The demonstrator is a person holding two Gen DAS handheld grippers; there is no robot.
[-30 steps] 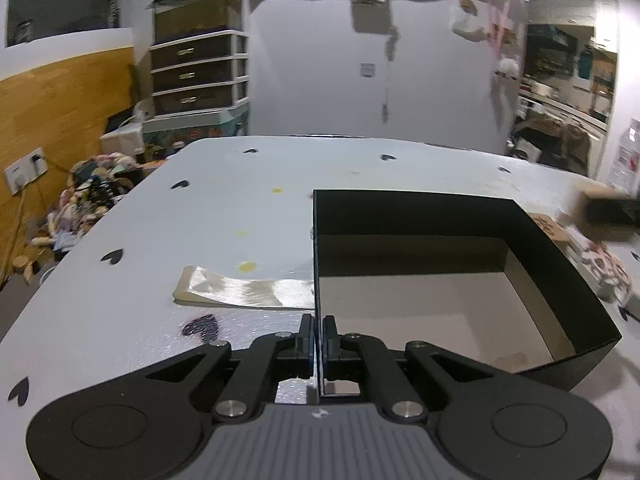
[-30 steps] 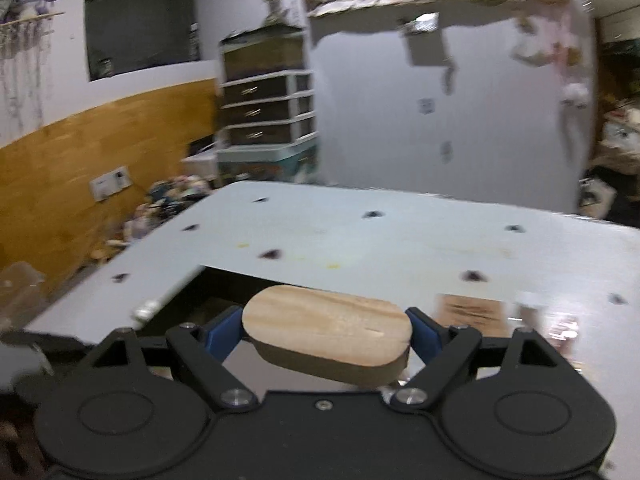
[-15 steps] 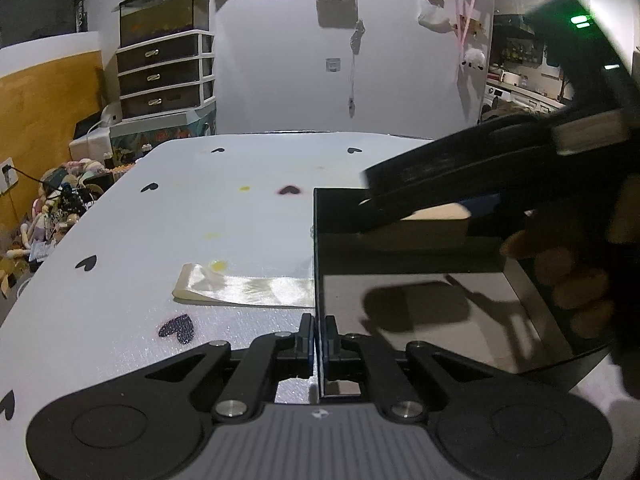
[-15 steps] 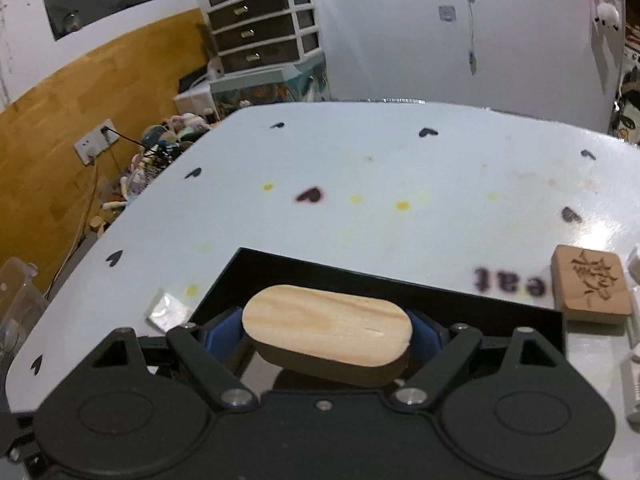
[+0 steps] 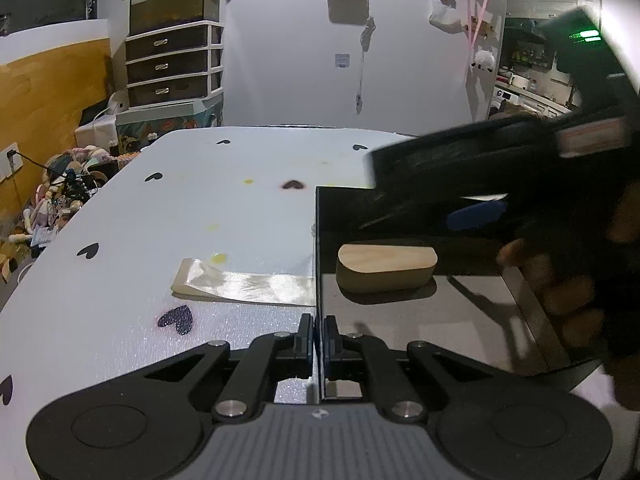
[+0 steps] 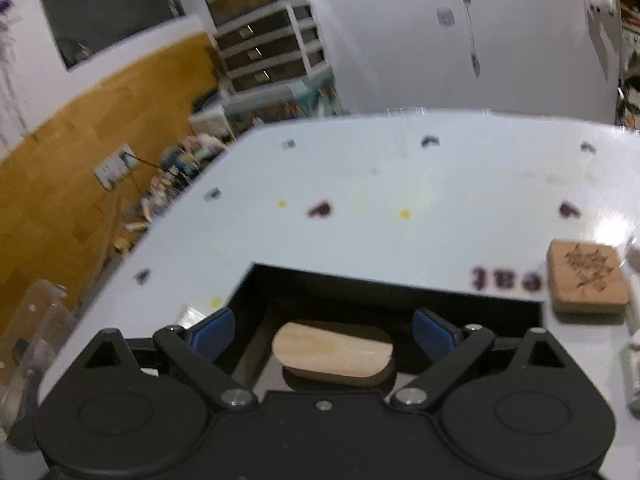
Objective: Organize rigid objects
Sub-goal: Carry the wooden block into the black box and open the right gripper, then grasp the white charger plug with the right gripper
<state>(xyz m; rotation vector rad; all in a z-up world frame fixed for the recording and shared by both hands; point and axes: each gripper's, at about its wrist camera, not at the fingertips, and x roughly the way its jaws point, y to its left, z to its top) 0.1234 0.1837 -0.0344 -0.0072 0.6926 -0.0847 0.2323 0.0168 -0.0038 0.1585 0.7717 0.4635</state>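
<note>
An oval wooden block (image 5: 386, 268) lies on the floor of the black box (image 5: 317, 248), near its far left corner; it also shows in the right wrist view (image 6: 334, 354). My left gripper (image 5: 317, 338) is shut on the box's left wall near its front corner. My right gripper (image 6: 322, 330) is open and empty, its blue pads (image 6: 212, 330) spread above the block. In the left wrist view the right gripper (image 5: 480, 184) hangs blurred over the box.
A square engraved wooden tile (image 6: 586, 278) lies on the white table (image 6: 400, 176) right of the box. A shiny flat packet (image 5: 244, 286) lies left of the box. White objects (image 6: 634, 368) sit at the right edge. The table edge drops off at the left.
My right gripper carried the oval block over the box, opened and let it go; the block now lies inside. My left gripper kept its hold on the wall.
</note>
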